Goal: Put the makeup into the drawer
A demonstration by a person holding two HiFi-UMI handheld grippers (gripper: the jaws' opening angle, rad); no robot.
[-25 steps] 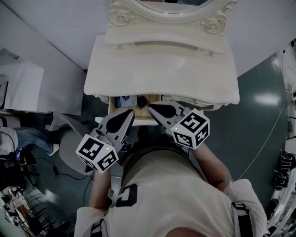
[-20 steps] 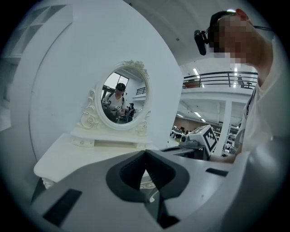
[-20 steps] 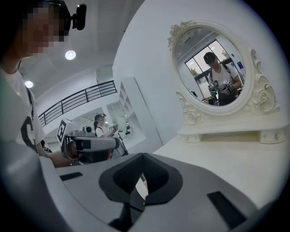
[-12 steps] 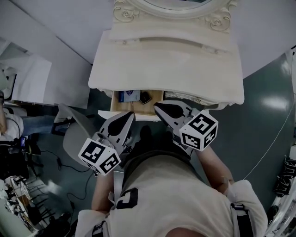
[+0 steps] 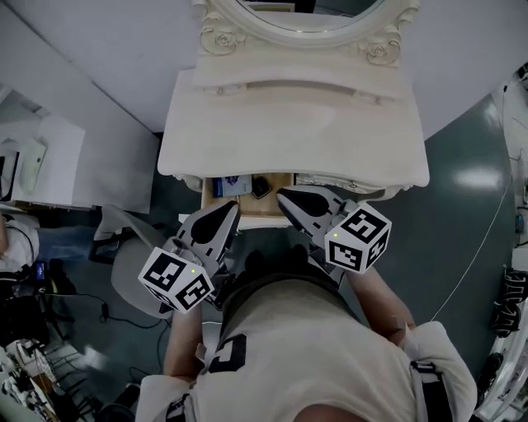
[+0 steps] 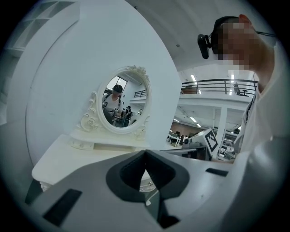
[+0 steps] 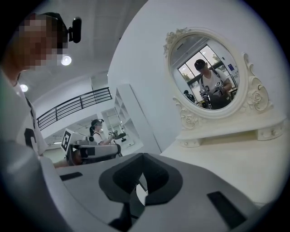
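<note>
The cream dressing table (image 5: 289,124) has its wooden drawer (image 5: 250,211) pulled open under the front edge. Inside lie a blue makeup box (image 5: 230,183) and a small dark compact (image 5: 260,187). My left gripper (image 5: 233,208) is shut and empty, its tip over the drawer's front left part. My right gripper (image 5: 280,196) is also shut and empty, its tip just right of the compact. In the left gripper view the left gripper (image 6: 145,153) points at the table and mirror. In the right gripper view the right gripper (image 7: 142,155) does the same.
An oval mirror (image 5: 301,12) in a carved frame stands at the back of the table top. A grey seat (image 5: 124,247) is on the floor at the left, beside a white desk (image 5: 49,157). Cables and gear lie on the dark floor at both sides.
Both grippers stay shut in front of the open drawer. The left one has shifted slightly and the head view has swayed. The box and compact lie as before.
</note>
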